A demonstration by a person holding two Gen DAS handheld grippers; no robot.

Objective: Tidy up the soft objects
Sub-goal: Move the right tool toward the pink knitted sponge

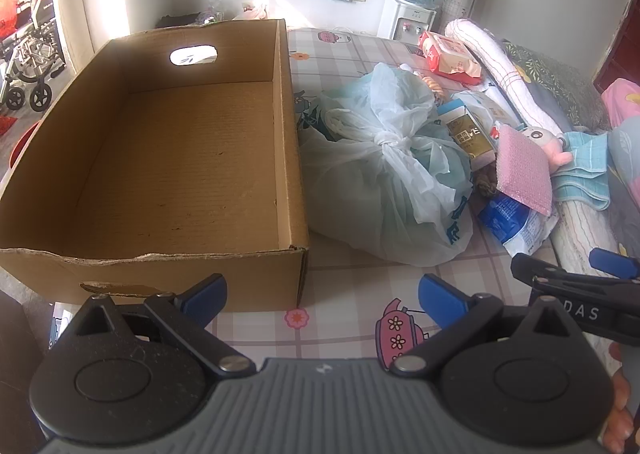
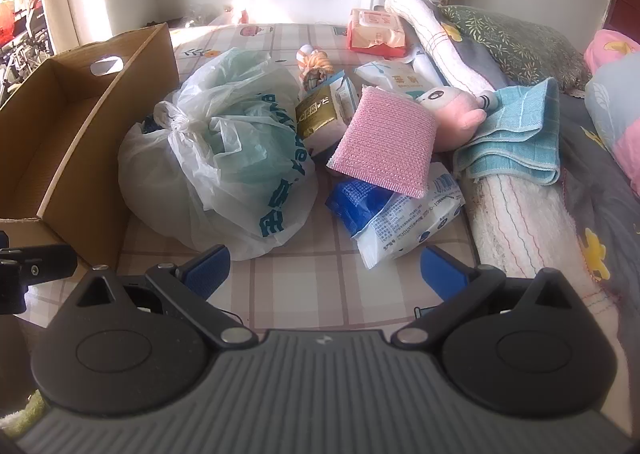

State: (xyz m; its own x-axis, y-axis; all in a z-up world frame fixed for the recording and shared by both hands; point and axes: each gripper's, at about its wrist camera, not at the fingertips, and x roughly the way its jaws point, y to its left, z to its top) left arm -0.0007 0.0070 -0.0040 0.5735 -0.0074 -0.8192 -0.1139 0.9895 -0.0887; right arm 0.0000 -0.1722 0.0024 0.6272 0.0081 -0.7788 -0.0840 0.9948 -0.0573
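Note:
An empty cardboard box (image 1: 180, 174) stands on the checked bed sheet, also at the left of the right wrist view (image 2: 80, 126). Right of it lies a knotted white plastic bag (image 1: 384, 182) (image 2: 216, 166). Past the bag lie a pink sponge (image 1: 524, 170) (image 2: 384, 142), a blue-white packet (image 1: 512, 222) (image 2: 400, 222), a pink plush toy (image 2: 460, 110), a folded blue towel (image 2: 516, 138) and a gold-labelled pack (image 2: 320, 110). My left gripper (image 1: 322, 300) is open and empty near the box's front corner. My right gripper (image 2: 324, 274) is open and empty before the bag and packet.
A long white rolled towel (image 2: 516, 214) lies along the right side. A red wet-wipes pack (image 2: 376, 30), a rope toy (image 2: 316, 62), pillows (image 2: 516, 42) and a water dispenser (image 1: 408, 18) are at the back. A wheelchair (image 1: 28, 66) stands at far left.

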